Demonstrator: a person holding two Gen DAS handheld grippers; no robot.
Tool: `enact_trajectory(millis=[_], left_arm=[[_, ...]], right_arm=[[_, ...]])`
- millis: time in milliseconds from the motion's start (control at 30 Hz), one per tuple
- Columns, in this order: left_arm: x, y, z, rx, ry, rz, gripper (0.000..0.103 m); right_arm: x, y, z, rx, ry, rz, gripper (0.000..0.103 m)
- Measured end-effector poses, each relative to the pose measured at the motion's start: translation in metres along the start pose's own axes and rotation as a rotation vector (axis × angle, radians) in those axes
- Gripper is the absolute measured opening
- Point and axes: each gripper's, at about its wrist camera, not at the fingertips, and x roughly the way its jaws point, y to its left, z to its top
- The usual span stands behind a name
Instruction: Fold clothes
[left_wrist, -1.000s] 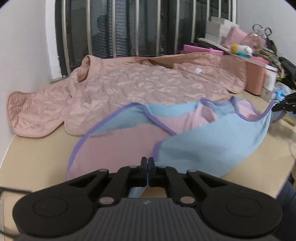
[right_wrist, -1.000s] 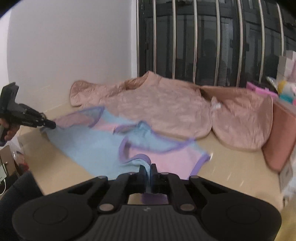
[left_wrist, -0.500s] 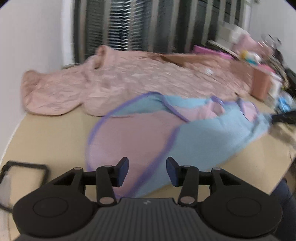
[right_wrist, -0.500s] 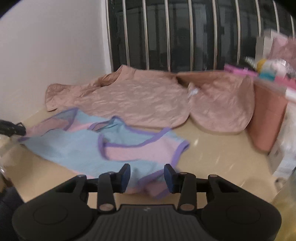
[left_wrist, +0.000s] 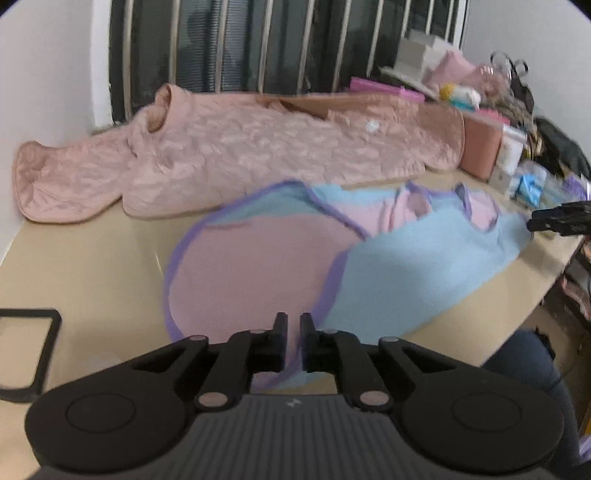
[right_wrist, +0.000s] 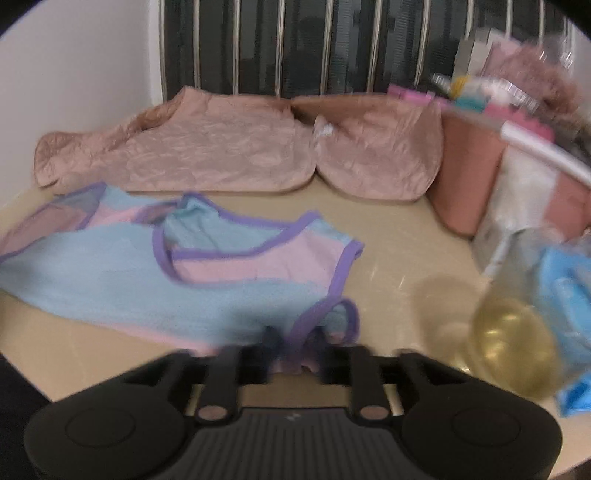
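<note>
- Two garments lie on the beige tabletop: a blue and pink knit top with purple trim spread across the middle of both views, and a quilted pink jacket behind it along the barred window.
- In the left wrist view, we hold the left gripper at the bottom centre, its fingers drawn narrow with a slim gap, over the near purple hem; we cannot tell whether cloth is pinched between them.
- In the right wrist view, the right gripper sits low centre, blurred, fingers a little apart astride a purple strap loop; again we cannot tell whether it has cloth.
- To fold well, we judge that each gripper should bite only the trimmed edge, both layers together, and that the two should lift evenly so the soft knit does not bunch or drag.
- We should keep clear of the yellowish glass vessel at the lower right of the right view.
- A second ago both grippers were clamped on the top, held stretched above the table; half a second ago both stood wide and the top lay dropped; now the fingers have narrowed again at its near edge.
</note>
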Motion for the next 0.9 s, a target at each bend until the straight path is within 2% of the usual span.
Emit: enact_trajectory(millis=[67,133,233,267,333,400,433,467,500,667,767,833,900], left_arm=[[0.003,0.000,0.005,0.001,0.001,-0.021,0.031],[0.013,-0.006,0.008,0.021,0.013,-0.031,0.034],[0.034,-0.015,0.013,0.027,0.036,-0.056,0.034],[0.040,-0.017,0.014,0.021,0.042,-0.052,0.034],[0.048,-0.023,0.019,0.015,0.039,-0.050,0.034],[0.054,-0.026,0.020,0.013,0.031,-0.071,0.015],[0.056,-0.027,0.020,0.014,0.035,-0.071,0.002],[0.055,-0.029,0.020,0.018,0.026,-0.069,0.002],[0.054,-0.030,0.020,0.022,0.017,-0.068,0.002],[0.039,-0.026,0.033,0.004,-0.047,-0.093,0.002],[0.052,-0.025,0.042,0.033,-0.019,-0.103,0.002],[0.060,-0.026,0.040,0.072,0.000,-0.073,0.009],[0.051,-0.016,0.035,0.064,-0.006,-0.058,0.021]], right_arm=[[-0.020,0.009,0.010,-0.011,-0.088,0.064,0.049],[-0.020,0.023,0.023,-0.029,-0.146,0.173,0.050],[0.014,0.048,0.046,-0.056,-0.141,0.333,0.049],[0.028,0.057,0.053,-0.067,-0.128,0.361,0.047],[0.060,0.071,0.061,-0.077,-0.078,0.370,0.045],[0.085,0.073,0.065,-0.054,-0.027,0.391,0.042],[0.092,0.072,0.064,-0.034,-0.005,0.404,0.026],[0.095,0.071,0.062,-0.017,0.009,0.412,0.010],[0.095,0.070,0.060,-0.004,0.017,0.412,0.008],[0.053,0.067,0.058,0.003,-0.048,0.428,0.008],[0.048,0.064,0.062,0.019,-0.068,0.401,0.007],[0.051,0.066,0.061,0.010,-0.075,0.362,0.008],[0.054,0.068,0.060,0.000,-0.081,0.323,0.012]])
